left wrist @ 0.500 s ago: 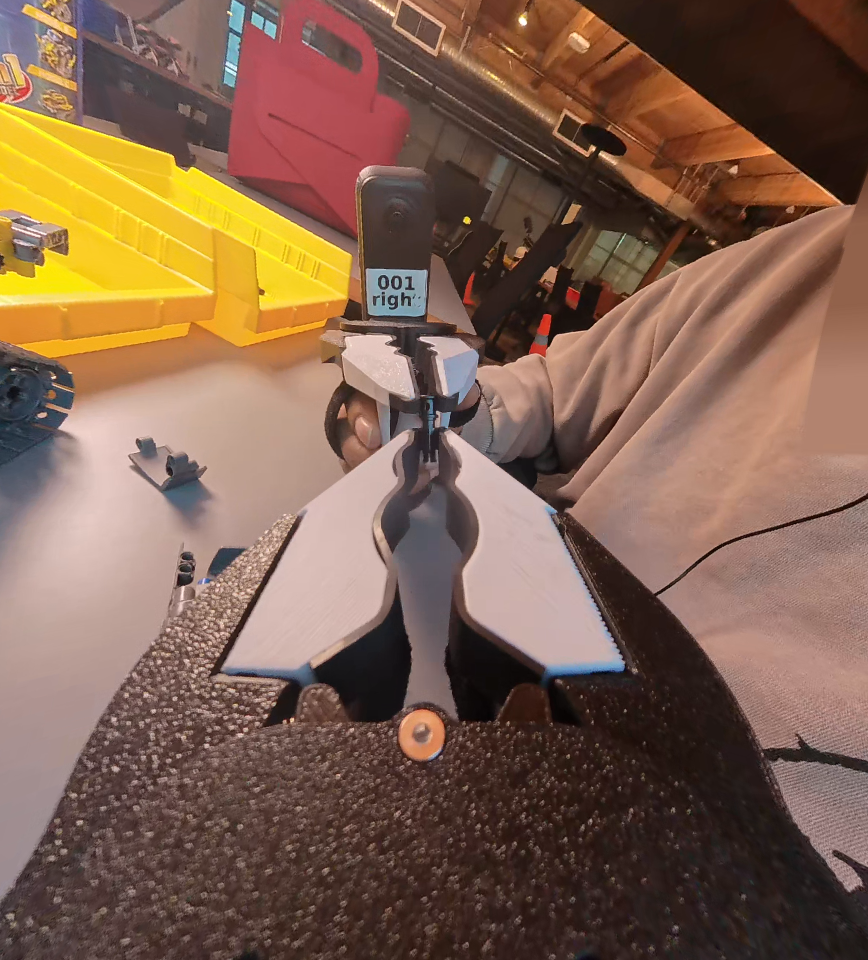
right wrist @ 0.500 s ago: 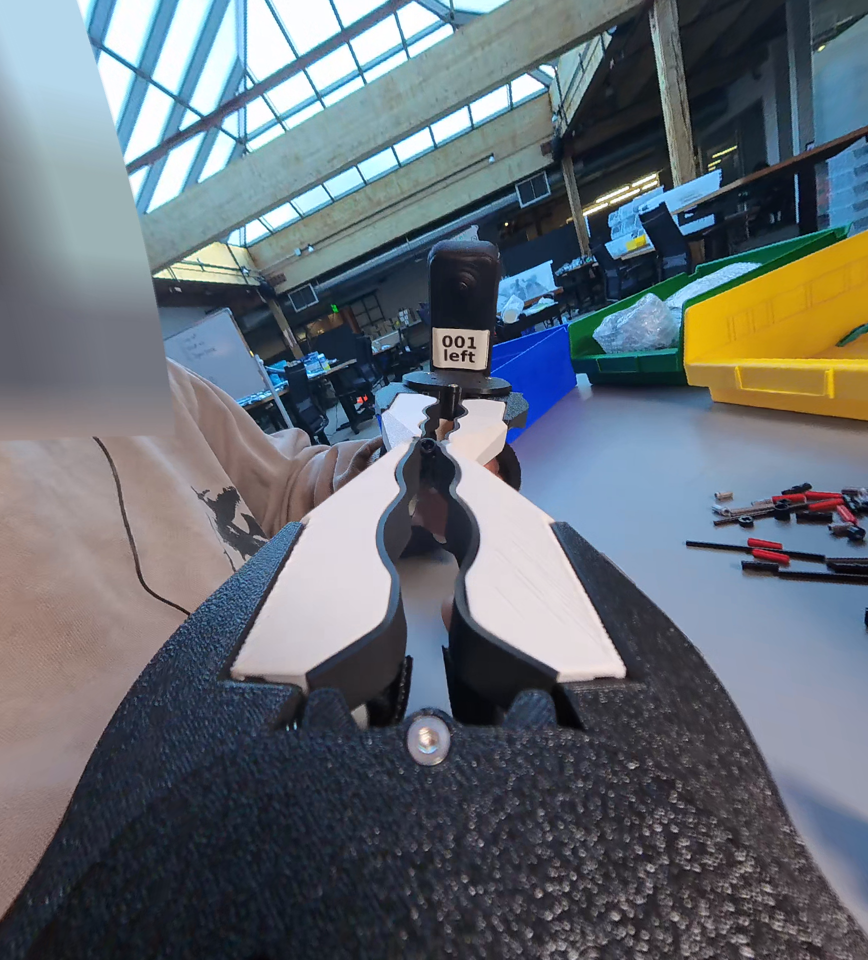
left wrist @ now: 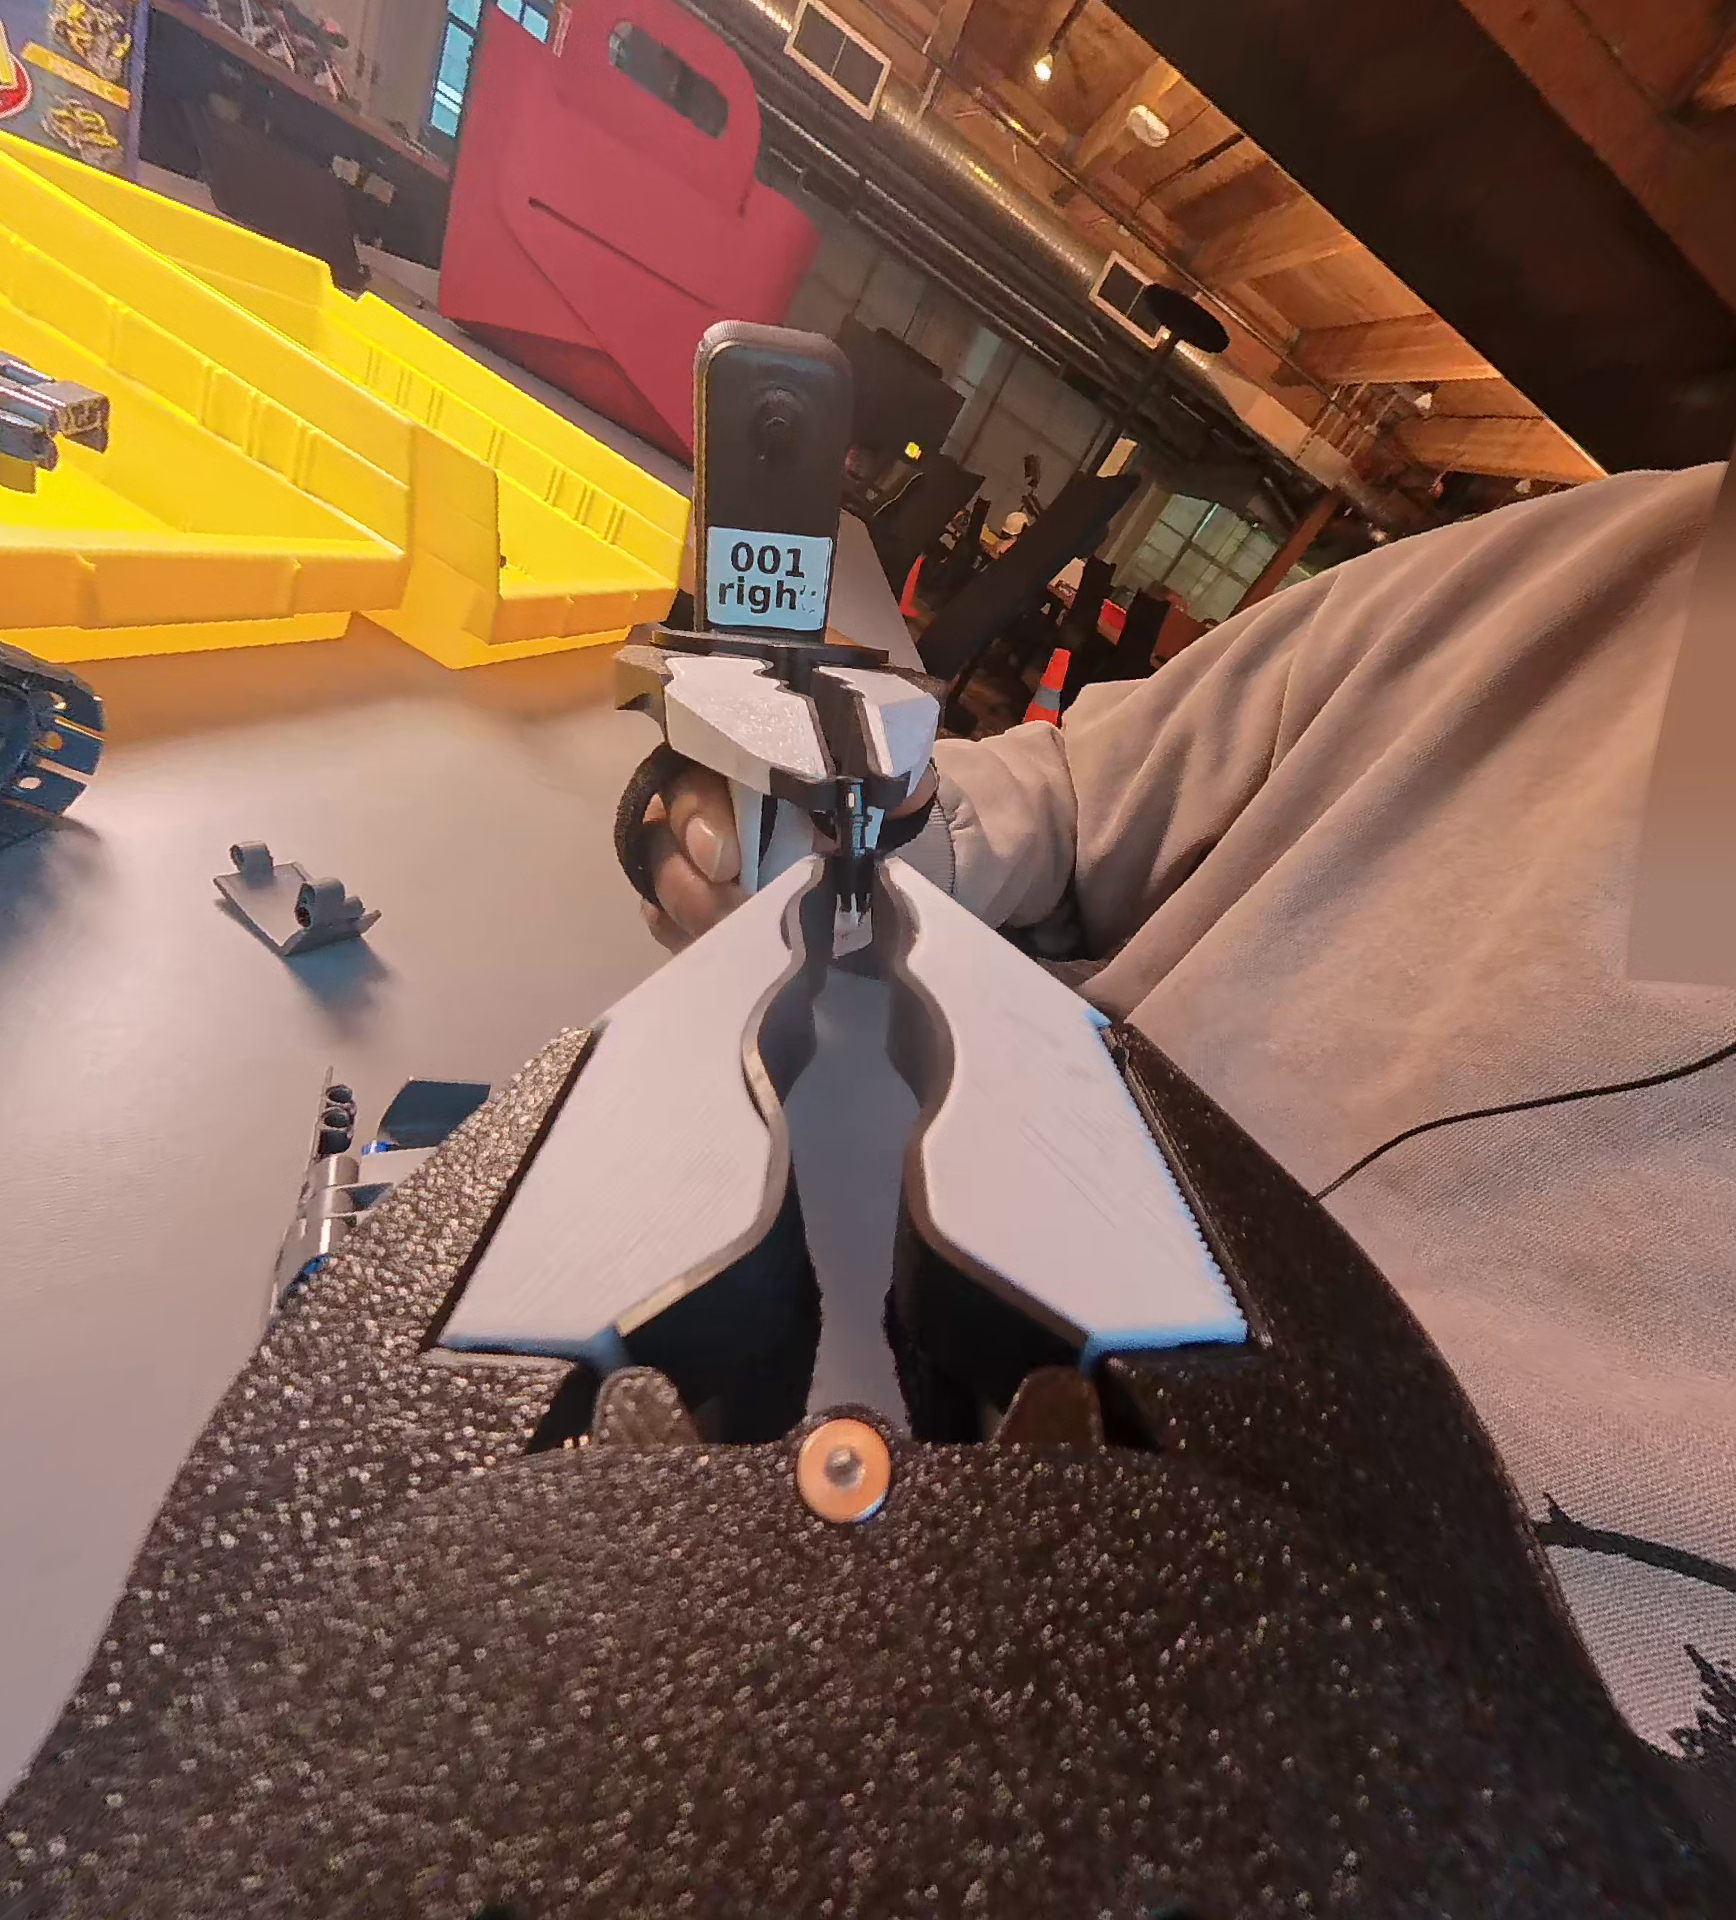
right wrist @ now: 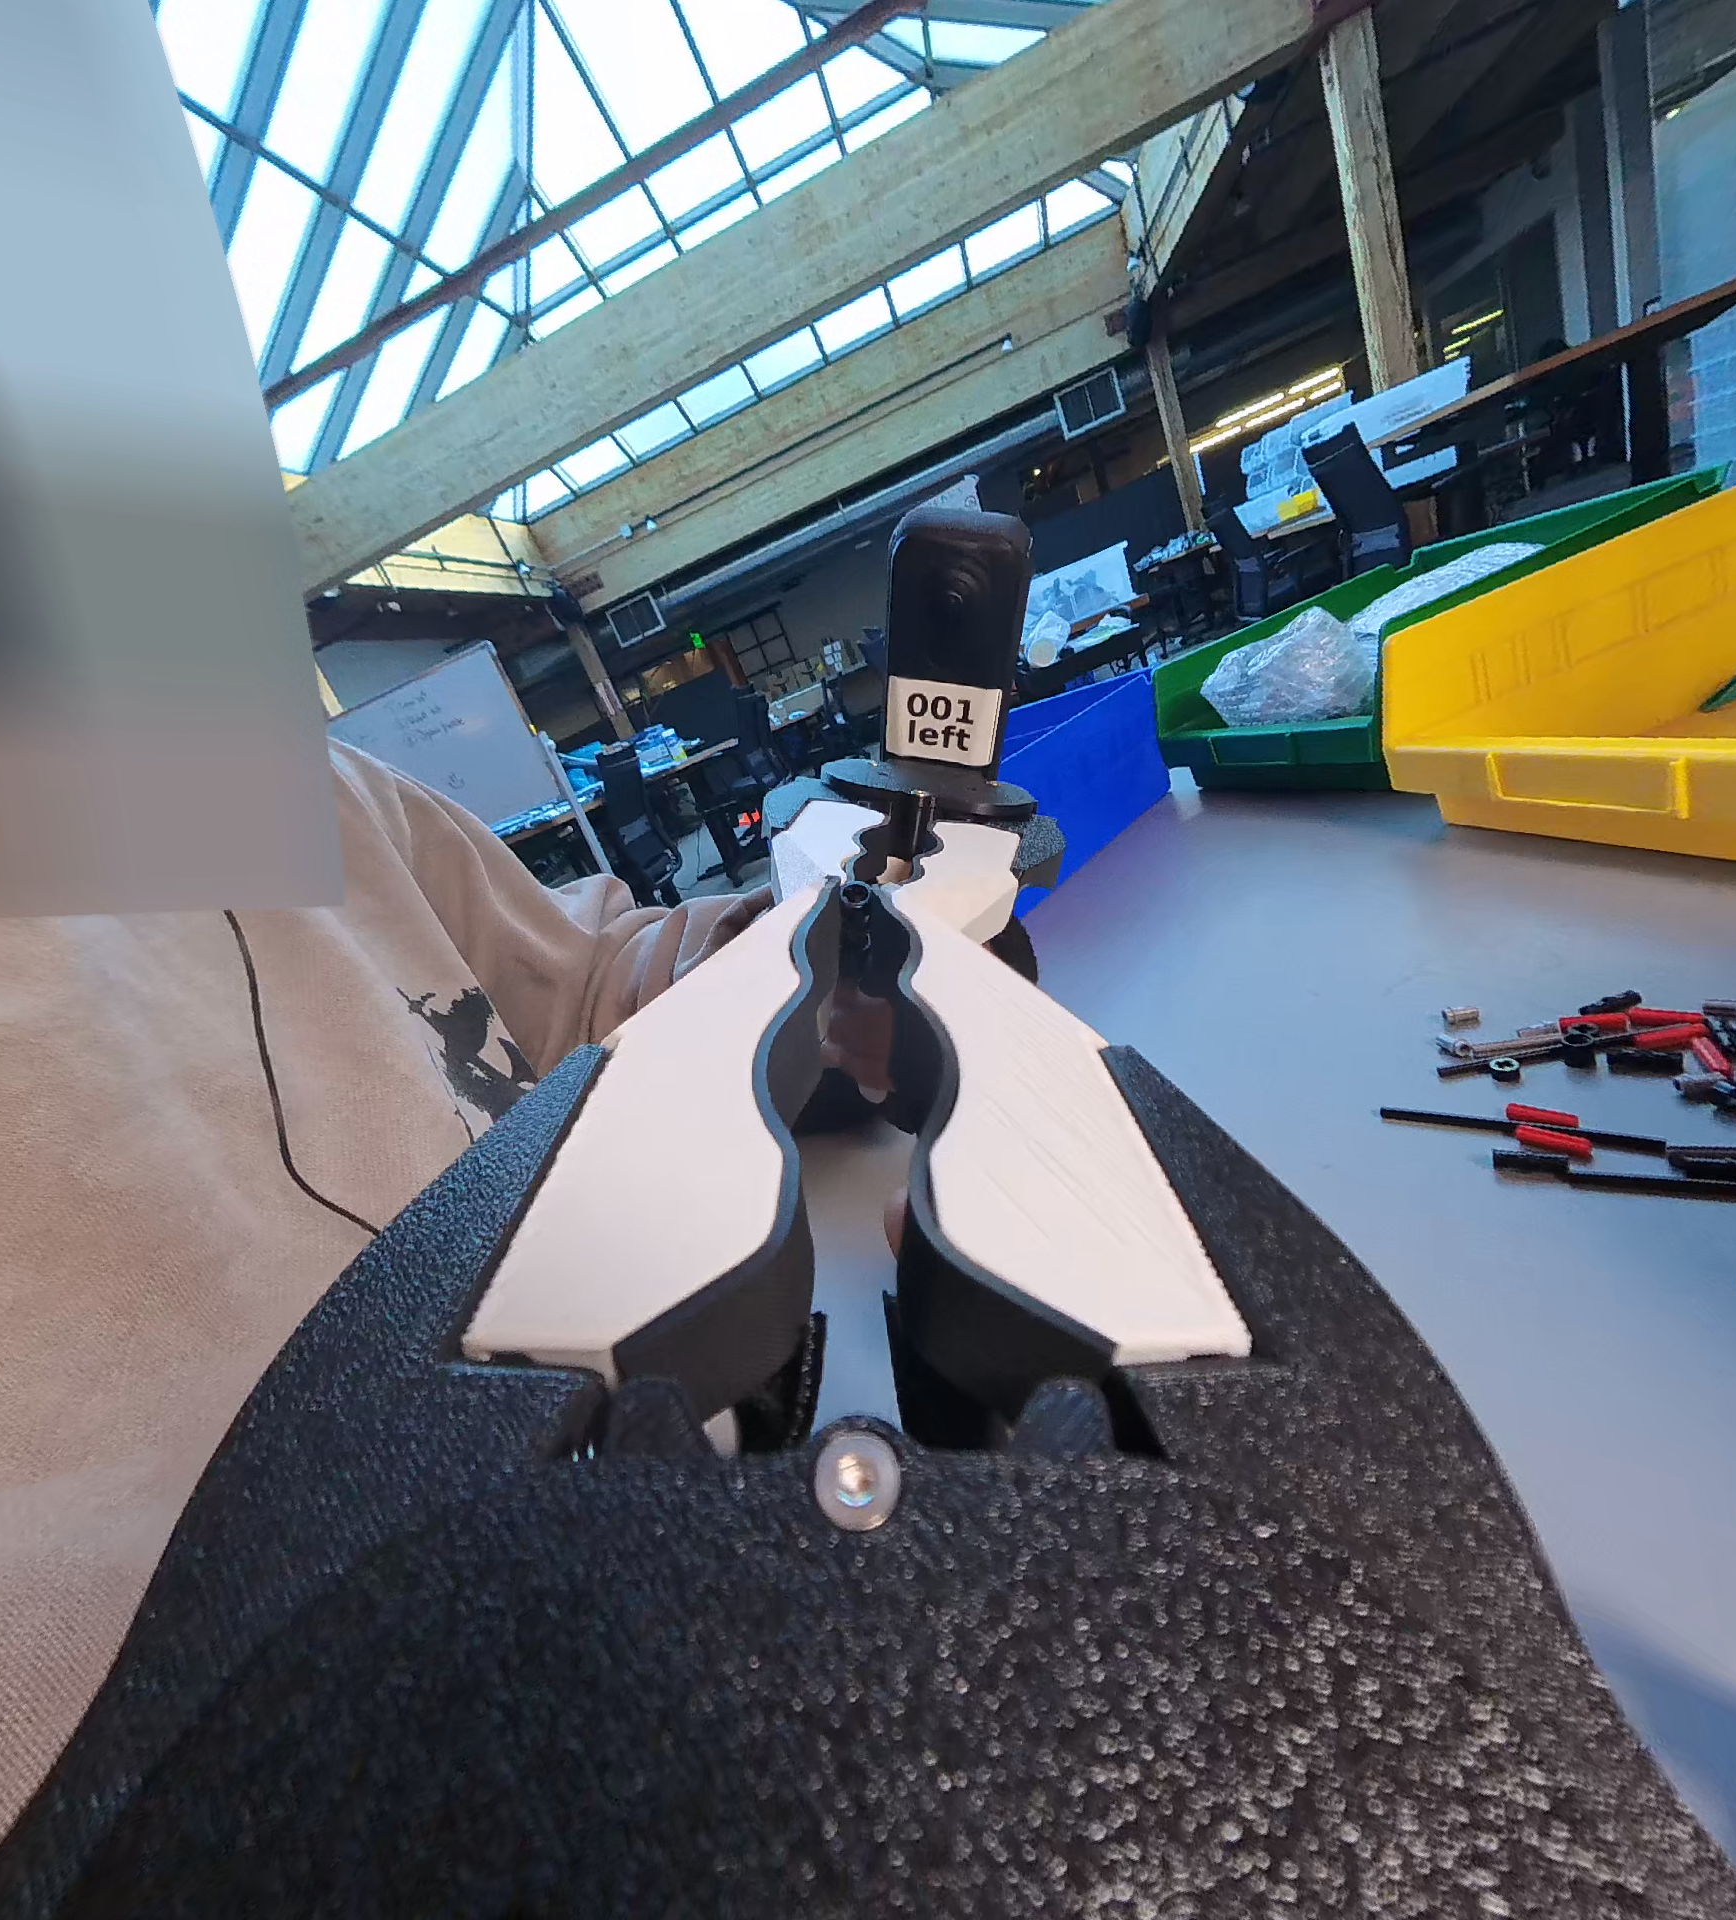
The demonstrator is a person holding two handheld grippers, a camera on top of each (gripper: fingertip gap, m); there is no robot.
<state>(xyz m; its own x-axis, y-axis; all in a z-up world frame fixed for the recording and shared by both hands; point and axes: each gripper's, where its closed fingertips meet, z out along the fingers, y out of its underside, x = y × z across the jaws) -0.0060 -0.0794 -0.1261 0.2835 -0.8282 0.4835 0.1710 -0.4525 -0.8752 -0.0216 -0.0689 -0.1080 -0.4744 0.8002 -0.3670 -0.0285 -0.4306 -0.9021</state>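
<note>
Grippers meeting tip to tip, centre frame.
My left gripper (left wrist: 848,894) and right gripper (right wrist: 856,904) both pinch one thin black plastic pin (right wrist: 853,900); I'd keep them aligned.

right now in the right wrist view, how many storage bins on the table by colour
yellow bin: 1
green bin: 1
blue bin: 1
total: 3

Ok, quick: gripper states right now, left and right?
Left gripper: shut; whether it grips the small black pin cannot be told.
Right gripper: shut on the small black pin.
</note>
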